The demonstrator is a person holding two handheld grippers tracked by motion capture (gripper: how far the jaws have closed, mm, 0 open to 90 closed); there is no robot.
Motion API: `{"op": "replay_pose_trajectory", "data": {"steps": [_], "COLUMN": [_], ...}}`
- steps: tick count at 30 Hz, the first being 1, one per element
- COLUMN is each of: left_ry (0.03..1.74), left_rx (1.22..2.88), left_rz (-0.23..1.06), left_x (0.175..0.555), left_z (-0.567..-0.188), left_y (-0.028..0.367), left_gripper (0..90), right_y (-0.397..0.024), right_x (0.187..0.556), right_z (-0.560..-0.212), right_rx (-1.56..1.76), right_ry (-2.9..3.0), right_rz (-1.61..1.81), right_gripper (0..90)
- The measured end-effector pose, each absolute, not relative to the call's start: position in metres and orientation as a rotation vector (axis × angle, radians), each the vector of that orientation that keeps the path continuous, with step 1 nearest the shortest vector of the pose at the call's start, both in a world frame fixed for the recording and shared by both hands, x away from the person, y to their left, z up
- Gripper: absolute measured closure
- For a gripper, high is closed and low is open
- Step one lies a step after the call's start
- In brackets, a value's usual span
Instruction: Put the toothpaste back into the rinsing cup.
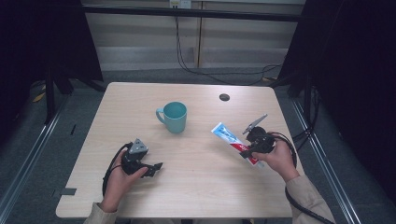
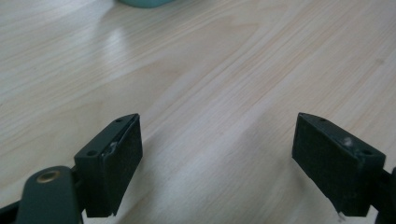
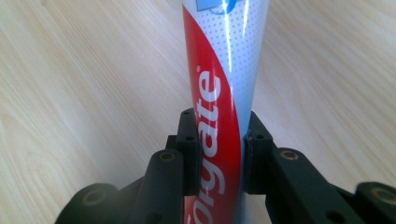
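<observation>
The table (image 1: pixel 140 107) is big and made of pale wood. It holds everything here.

Next comes the cup (image 1: pixel 173 116). It is blue-green and stands upright near the middle of the table, a bit toward the far side. Its handle points to my left. Nothing is touching it.

Then comes the toothpaste tube (image 1: pixel 232 141). It is white, red and blue. It lies slanted on my right side, between the cup and my right hand, well apart from the cup.

My right gripper (image 3: pixel 219 140) is squeezed shut on the tube. Its two black jaws pinch the tube from both sides, close to one end. The long part sticks out in front of me.

My left gripper (image 2: pixel 217 140) is open wide. It has nothing in it, just bare wood between its jaws. It sits low over the table on my left side, near the cup.

I think my job now is to lift the tube and put it in the cup. To do it well, I should keep my squeeze firm so the tube cannot slip. I should lift it slowly, tip it up, and lower it gently so I do not knock the cup over.
</observation>
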State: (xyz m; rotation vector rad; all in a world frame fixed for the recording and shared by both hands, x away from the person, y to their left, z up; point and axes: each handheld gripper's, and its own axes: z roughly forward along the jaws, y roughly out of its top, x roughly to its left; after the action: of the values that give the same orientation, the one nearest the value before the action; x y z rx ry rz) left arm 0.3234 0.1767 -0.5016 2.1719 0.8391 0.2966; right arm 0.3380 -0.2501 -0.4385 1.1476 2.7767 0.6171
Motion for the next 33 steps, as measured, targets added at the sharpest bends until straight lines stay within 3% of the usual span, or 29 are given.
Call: {"op": "replay_pose_trajectory", "data": {"steps": [33], "left_ry": [0.812], "left_rx": [2.065], "left_rz": [0.088], "left_x": [0.340], "left_z": [-0.460], "left_y": [0.126], "left_gripper": [16.2], "right_y": [-0.205], "right_x": [0.335], "right_z": [-0.430], "right_rx": [1.097], "right_ry": [2.632], "right_rz": [0.939], "right_gripper": [73.3]}}
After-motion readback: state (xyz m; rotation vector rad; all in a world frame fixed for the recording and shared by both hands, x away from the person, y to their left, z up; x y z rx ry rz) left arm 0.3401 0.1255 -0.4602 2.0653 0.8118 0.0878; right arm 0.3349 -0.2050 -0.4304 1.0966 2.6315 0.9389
